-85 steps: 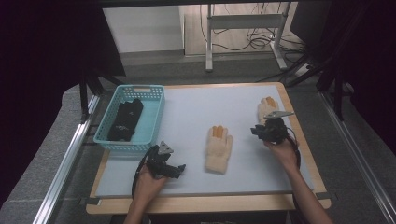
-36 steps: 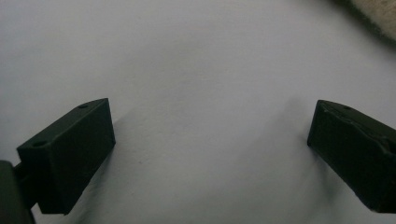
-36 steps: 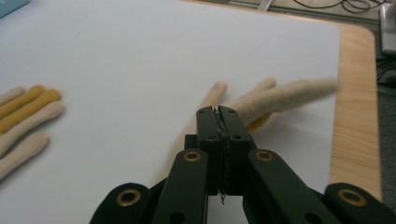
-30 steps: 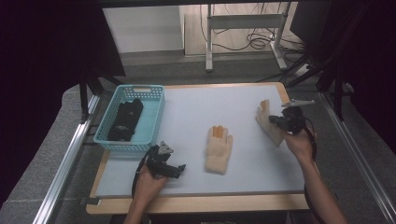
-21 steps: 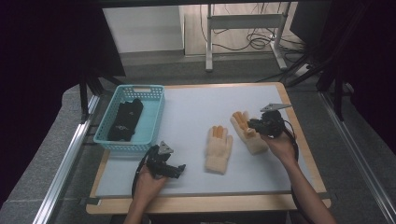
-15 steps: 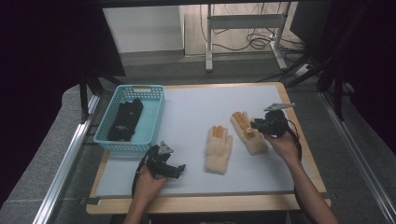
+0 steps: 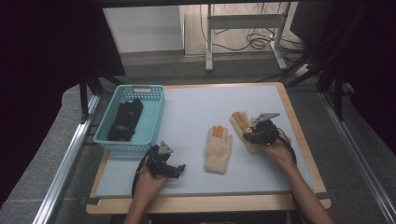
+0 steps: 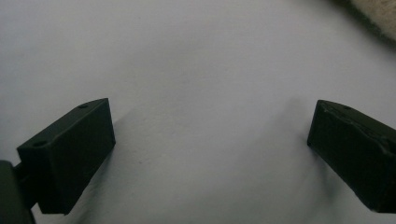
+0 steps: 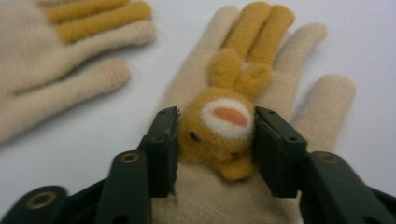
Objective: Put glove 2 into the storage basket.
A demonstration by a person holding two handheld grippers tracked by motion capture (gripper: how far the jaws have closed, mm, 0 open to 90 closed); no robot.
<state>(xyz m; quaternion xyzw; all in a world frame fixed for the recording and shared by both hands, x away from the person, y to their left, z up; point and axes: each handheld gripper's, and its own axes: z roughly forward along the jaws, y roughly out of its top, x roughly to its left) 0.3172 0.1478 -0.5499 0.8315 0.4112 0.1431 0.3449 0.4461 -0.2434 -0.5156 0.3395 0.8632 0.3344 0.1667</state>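
- We had the right gripper down on a cream glove with orange fingers, near the right edge of the tabletop.
- In the right gripper view its jaws had just been opening. They stood on either side of the stuffed animal face sewn on the glove's back, and we could not see that the pads pressed on it. We judged the glove as set down and being let go.
- The second glove of the pair lay flat just beside it, nearer the middle of the tabletop, fingers pointing toward the far edge. The 2 gloves lay side by side and apart.
- Our left gripper rested near the front left corner, jaws spread wide over bare tabletop with nothing between them. A corner of cream knit showed at the top right of the left gripper view.
- The blue basket stood at the left edge with dark gloves inside.
- We judged the cream pair as gathered but not yet stowed. If the basket was the goal, both gloves were left to carry over.
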